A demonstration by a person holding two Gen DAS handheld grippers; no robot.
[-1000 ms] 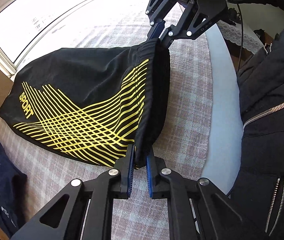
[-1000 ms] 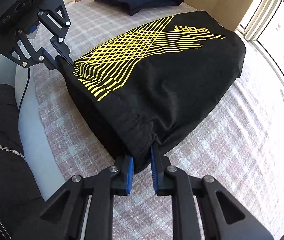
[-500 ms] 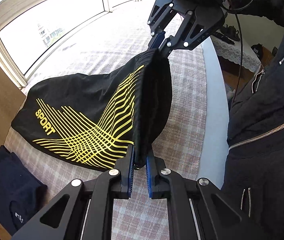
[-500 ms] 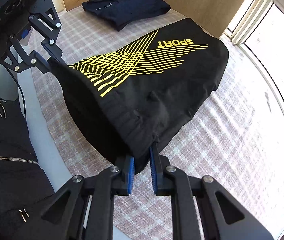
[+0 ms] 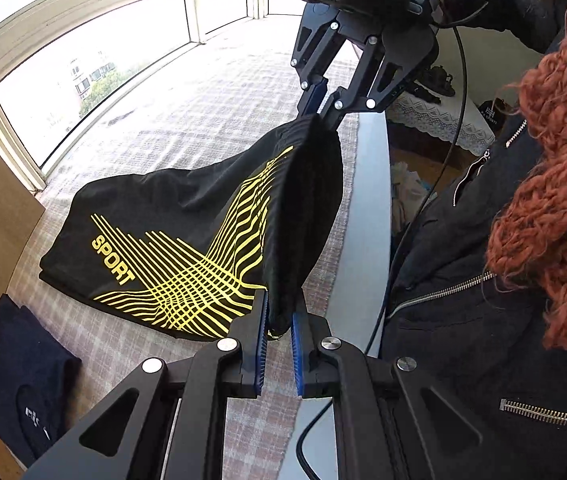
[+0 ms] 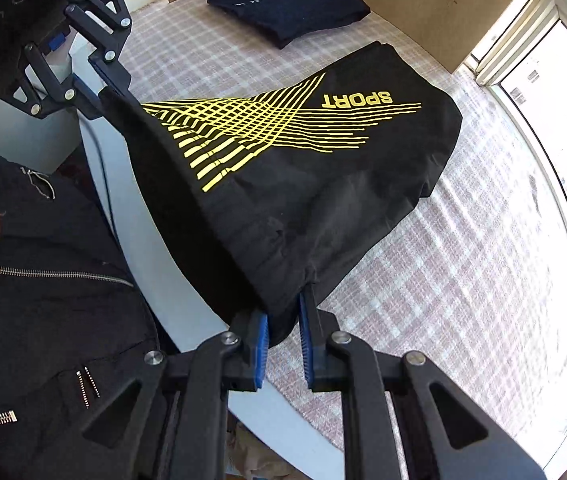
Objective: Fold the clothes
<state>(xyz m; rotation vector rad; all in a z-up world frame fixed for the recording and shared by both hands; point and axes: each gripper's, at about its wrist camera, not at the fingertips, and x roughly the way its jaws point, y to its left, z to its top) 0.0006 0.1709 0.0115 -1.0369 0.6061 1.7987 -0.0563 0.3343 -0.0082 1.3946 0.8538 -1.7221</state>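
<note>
Both sets of jaws are clamped on the near hem of the black sport shorts [image 5: 187,216] — the left gripper [image 5: 278,350] has one corner bunched between its blue pads, the right gripper [image 6: 283,344] has the other, and the edge between them hangs up off the bed [image 6: 463,280] in a slack curve. The far part, with the yellow SPORT print, lies flat on the checked cover toward the bed's far corner by the wooden panel [image 6: 423,4].

What could go wrong: each grip is only a small pinch of bunched fabric right at the pad tips, so a quick swing or a tug could pull a corner free and drop that side. The slack middle could also sag and land first, leaving a wrinkle or a crooked crease. And if one gripper travels further than the other, the hem comes down skewed against the far edge. I think the right-side pinch holds less cloth, but the fisheye makes that hard to judge.

The raised hem hangs over the near edge of the bed, just in front of the person's black jacket [image 5: 483,300]. A folded navy garment [image 6: 287,4] sits at the far corner, close to the shorts — a big carry-over could bump it.
</note>
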